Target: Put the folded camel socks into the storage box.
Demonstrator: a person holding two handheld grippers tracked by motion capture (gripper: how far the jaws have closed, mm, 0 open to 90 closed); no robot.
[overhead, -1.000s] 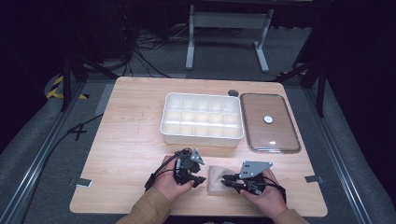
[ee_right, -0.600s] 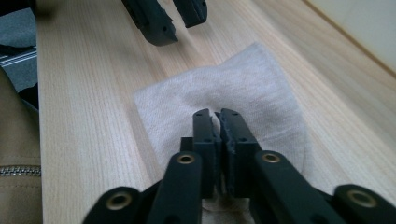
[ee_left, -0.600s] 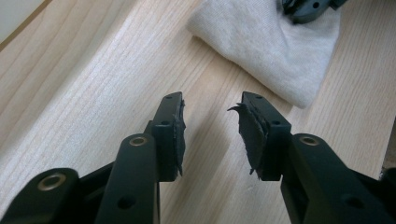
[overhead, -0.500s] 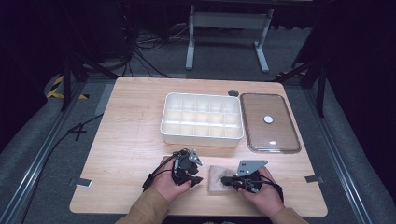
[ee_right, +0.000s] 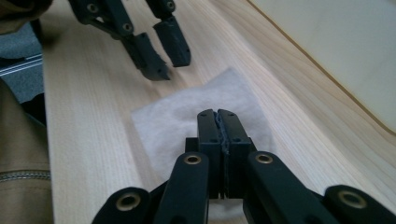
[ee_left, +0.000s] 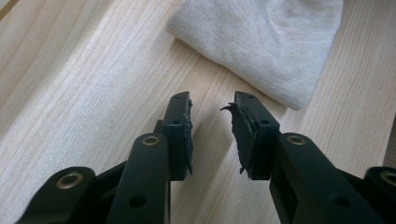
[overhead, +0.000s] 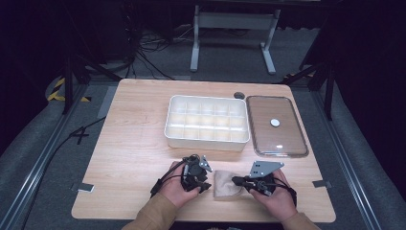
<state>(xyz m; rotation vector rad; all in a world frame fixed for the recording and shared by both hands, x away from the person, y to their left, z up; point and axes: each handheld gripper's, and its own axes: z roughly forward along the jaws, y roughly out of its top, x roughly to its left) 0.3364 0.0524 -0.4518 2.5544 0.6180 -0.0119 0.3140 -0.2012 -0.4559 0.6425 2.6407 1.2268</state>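
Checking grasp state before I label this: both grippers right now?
Left gripper: open, jaws have just been closing, nothing between them; cloth lies just ahead.
Right gripper: shut, over the cloth; a grip on it cannot be told.

L hand-held gripper (ee_left: 211, 109) jaws closing; R (ee_right: 218, 116) shut.

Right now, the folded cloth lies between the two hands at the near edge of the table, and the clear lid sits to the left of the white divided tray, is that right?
Not quite: the clear lid sits to the right of the white divided tray, as the high view shows. The folded cloth does lie between the two hands at the near edge of the table.
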